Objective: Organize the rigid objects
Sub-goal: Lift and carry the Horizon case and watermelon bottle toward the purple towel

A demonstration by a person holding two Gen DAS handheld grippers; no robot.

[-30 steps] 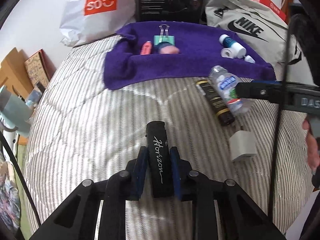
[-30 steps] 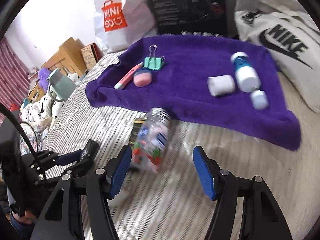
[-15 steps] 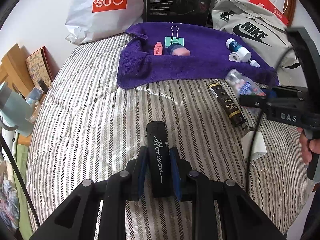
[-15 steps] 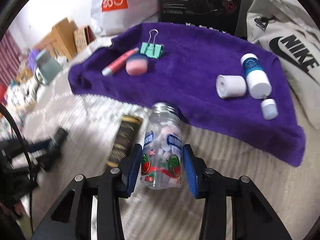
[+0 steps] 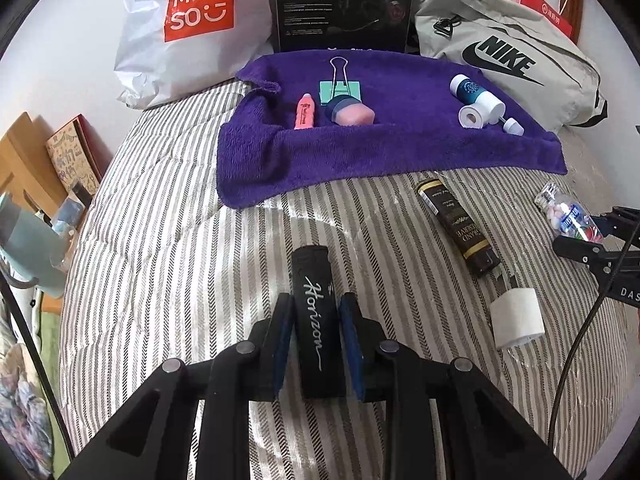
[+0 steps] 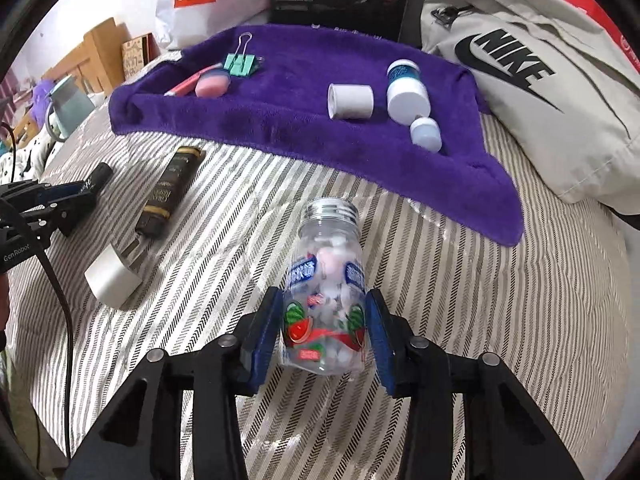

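Below the purple towel (image 5: 384, 152), the left gripper (image 5: 316, 344) clamps a black "Horizon" lighter (image 5: 314, 320). At lower centre, the right gripper (image 6: 324, 332) jaws are opening slightly, pads against a clear candy bottle (image 6: 326, 300).

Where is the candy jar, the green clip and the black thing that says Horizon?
candy jar (image 6: 324, 304): right wrist view, on its clear belly between the blue pads.
green clip (image 6: 240, 65): right wrist view, on its green body on the purple towel.
black Horizon lighter (image 5: 316, 320): left wrist view, on its white lettering.
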